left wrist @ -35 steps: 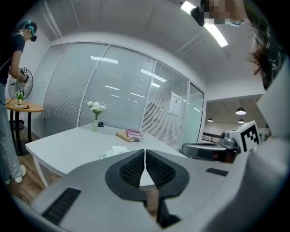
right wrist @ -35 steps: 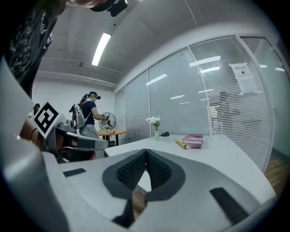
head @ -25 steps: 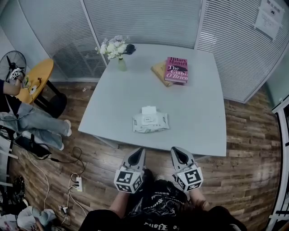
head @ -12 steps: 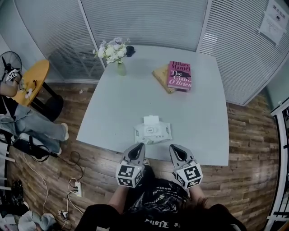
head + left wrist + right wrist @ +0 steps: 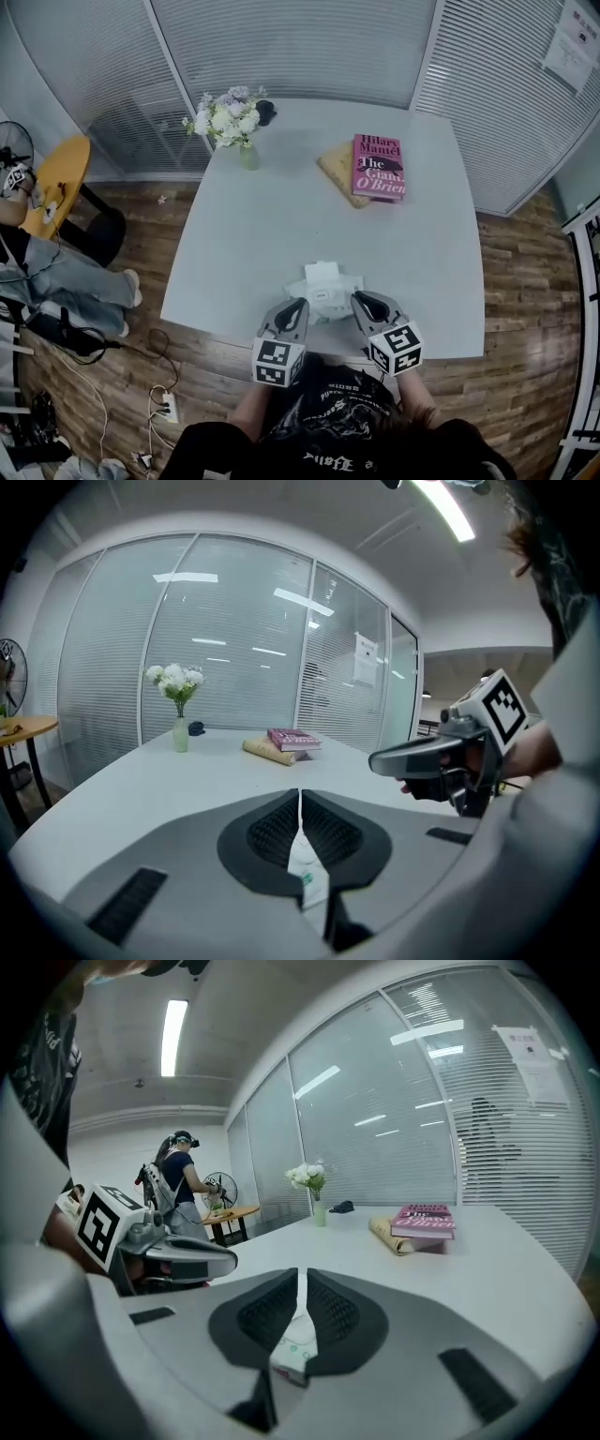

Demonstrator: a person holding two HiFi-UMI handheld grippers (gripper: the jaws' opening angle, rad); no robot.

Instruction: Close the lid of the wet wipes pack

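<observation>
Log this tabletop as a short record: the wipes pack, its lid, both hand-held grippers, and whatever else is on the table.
wet wipes pack: near table edge, beside both gripper tips
lid: open, flap raised
left hand-held gripper: jaws together, empty
right hand-held gripper: jaws just opening, narrow gap, nothing between them
far side: pink book on tan book; vase of flowers

The pale grey square table (image 5: 281,234) had a smooth, matt top. At its near edge, the white wet wipes pack (image 5: 323,289) looked like soft, crinkled plastic film. The brown plank floor (image 5: 525,309) showed wood grain. The pink book (image 5: 379,167), far right, had a paper cover.
</observation>
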